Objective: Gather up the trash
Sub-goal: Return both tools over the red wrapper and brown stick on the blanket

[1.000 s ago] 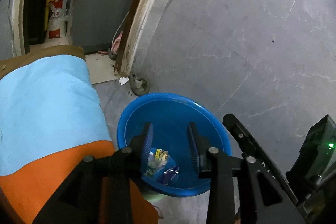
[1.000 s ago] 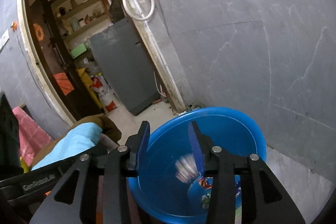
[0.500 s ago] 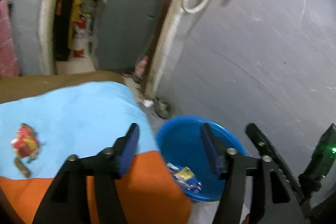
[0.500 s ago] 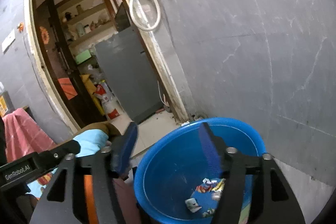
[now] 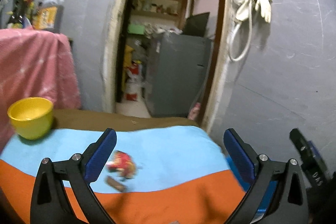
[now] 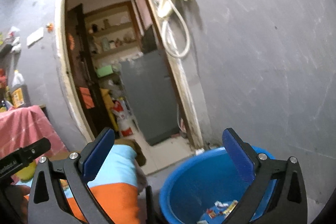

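Observation:
A crumpled red wrapper [image 5: 120, 164] and a small brown wrapper [image 5: 115, 183] lie on the blue and orange cloth [image 5: 163, 152] of the table. My left gripper [image 5: 170, 152] is wide open and empty, above the cloth with the wrappers just inside its left finger. My right gripper [image 6: 168, 153] is wide open and empty, above the blue tub [image 6: 195, 186] on the floor. Several wrappers [image 6: 220, 208] lie in the tub's bottom.
A yellow bowl [image 5: 31, 117] stands at the table's far left corner, with a pink cloth [image 5: 35, 68] behind it. An open doorway [image 5: 166, 45] with a grey cabinet [image 5: 178, 75] is ahead. A grey wall [image 6: 262, 56] stands right of the tub.
Both grippers opened wide and dropped their trash in the tub. The left gripper swung left from over the tub to over the table; the right one lifted slightly.

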Demonstrator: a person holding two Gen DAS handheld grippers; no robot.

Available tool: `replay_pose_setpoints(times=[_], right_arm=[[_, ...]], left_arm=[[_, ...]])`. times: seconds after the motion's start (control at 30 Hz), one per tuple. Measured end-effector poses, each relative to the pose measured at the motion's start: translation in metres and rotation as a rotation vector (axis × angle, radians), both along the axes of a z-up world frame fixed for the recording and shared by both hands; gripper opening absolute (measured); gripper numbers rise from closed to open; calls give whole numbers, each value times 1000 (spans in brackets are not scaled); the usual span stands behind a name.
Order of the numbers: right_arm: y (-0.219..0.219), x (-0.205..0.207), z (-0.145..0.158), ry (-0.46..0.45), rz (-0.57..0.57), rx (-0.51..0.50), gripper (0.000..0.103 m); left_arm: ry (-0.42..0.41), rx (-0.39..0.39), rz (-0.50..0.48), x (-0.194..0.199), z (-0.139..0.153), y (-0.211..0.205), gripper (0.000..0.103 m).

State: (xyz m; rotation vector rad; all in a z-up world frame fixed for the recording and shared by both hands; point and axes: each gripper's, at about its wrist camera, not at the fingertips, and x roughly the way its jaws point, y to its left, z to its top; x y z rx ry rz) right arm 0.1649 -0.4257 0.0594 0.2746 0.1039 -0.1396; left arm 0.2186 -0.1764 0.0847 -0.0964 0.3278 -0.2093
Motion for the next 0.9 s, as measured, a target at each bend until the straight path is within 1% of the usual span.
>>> replay_pose_setpoints(times=[0.13, 0.2, 0.33, 0.57, 0.73, 0.9], right_arm=[[28, -5, 8, -83, 56, -63, 103], [41, -7, 11, -113, 77, -95, 103], [67, -8, 14, -148, 126, -155, 103], [101, -5, 12, -145, 215, -196, 103], [121, -2, 8, -130, 262, -225, 103], [142, 8, 2, -78, 321, -261, 103]], left_arm=[[-29, 7, 66, -10, -3, 26, 100], [-43, -3, 111, -16, -5, 43, 100], [-66, -11, 175, -28, -5, 73, 100], [-84, -1, 254, -44, -6, 111, 100], [-62, 4, 289, -47, -11, 132, 100], [-37, 13, 308, -46, -19, 144, 100]])
